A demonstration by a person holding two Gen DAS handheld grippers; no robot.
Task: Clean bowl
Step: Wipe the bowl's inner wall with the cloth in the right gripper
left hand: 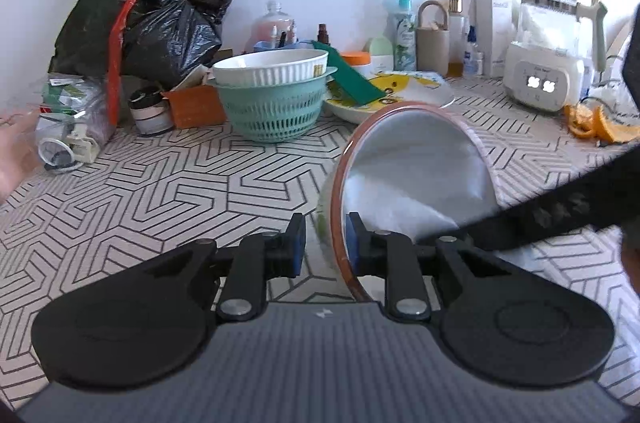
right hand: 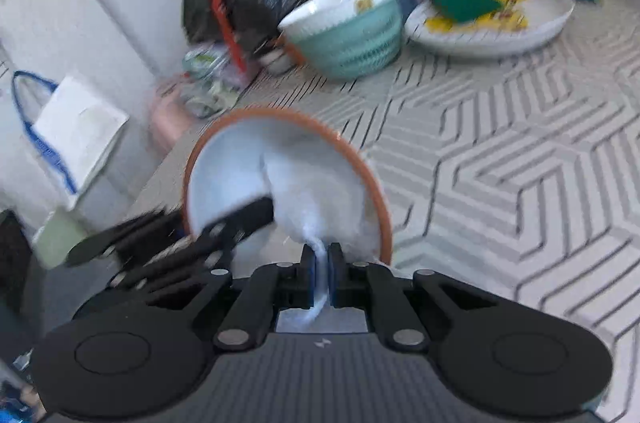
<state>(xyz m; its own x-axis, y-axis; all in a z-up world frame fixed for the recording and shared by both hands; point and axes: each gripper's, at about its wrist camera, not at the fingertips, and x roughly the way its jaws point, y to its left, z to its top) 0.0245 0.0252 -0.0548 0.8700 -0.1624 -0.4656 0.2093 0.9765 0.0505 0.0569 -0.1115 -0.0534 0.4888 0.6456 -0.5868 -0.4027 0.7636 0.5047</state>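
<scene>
Right gripper (right hand: 321, 273): jaws pinch a white cloth (right hand: 316, 199), bunched inside the tilted orange-rimmed bowl (right hand: 224, 159). Left gripper (right hand: 240, 219) grips its left rim. Patterned tabletop (right hand: 520, 143) beneath.

The left gripper (left hand: 326, 243) was held low, its two black fingers (left hand: 295, 243) with blue pads set a little apart on either side of the bowl (left hand: 412, 159) rim, one outside and one inside. The right gripper (right hand: 321, 269) reached in from the opposite side, its fingers (right hand: 307, 271) pinched nearly together on a twist of white cloth (right hand: 316, 199). At the left edge of the left wrist view, part of a bare hand (left hand: 16, 155) showed, blurred.
</scene>
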